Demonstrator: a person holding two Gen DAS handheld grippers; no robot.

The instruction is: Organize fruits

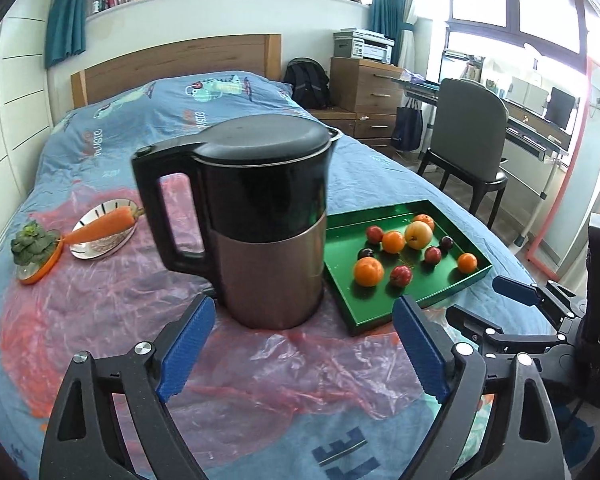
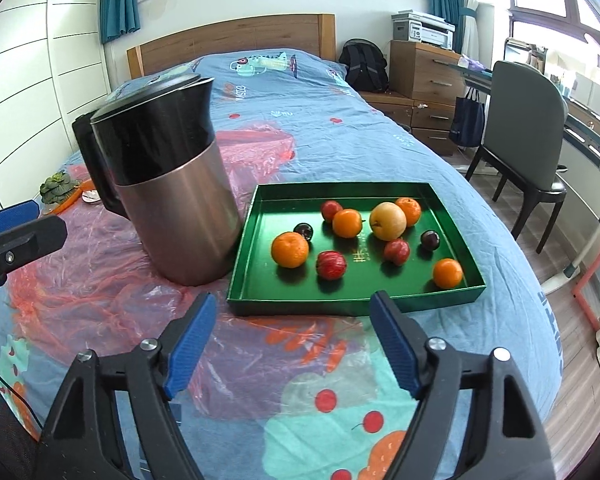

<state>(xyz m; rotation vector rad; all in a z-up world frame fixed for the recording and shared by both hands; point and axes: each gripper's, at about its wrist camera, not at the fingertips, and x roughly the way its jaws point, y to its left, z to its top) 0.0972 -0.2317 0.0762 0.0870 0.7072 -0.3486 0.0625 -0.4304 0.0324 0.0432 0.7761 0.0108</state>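
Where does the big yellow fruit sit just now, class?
The yellow fruit lies in the far right part of the green tray, touching an orange behind it, with another orange just to its left.

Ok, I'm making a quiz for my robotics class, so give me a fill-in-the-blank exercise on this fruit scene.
1. The fruits lie in a ____ tray.
2. The number of oranges in the tray is ____.
3. The carrot rests across a ____.
4. The left gripper and the right gripper are both ____.

Missing words: green; four; plate; open
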